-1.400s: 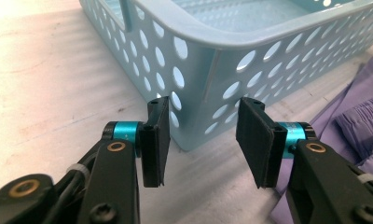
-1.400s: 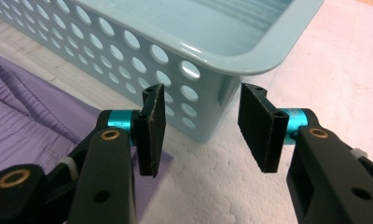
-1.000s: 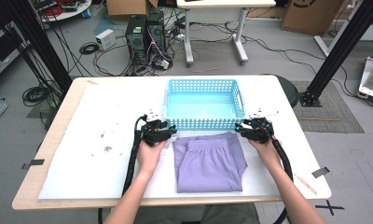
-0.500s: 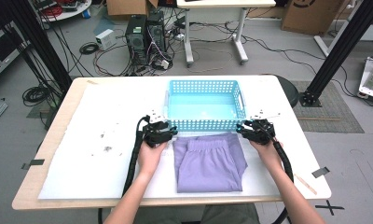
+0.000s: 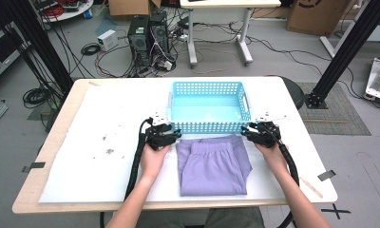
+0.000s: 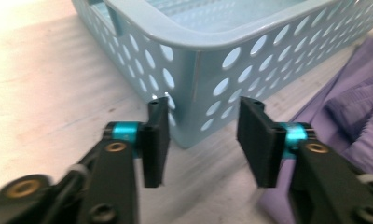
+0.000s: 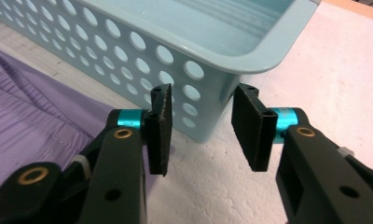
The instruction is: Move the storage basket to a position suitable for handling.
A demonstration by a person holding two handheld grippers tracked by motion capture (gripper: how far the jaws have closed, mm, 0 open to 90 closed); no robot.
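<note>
Folded purple shorts lie flat on the white table cover, just in front of a light blue perforated basket. My left gripper is open at the shorts' far left corner, facing the basket's near left corner; the purple cloth lies to its right. My right gripper is open at the shorts' far right corner, its jaws before the basket's near right corner, with the cloth at its left. Nothing is held between either pair of jaws.
The basket's inside holds nothing. Small dark specks mark the white cover at the left. Tape strips sit near the table's right edge. Beyond the table stand computer towers and cables.
Both hands have stayed almost still at the far corners of the shorts. The shorts and basket have not moved.
</note>
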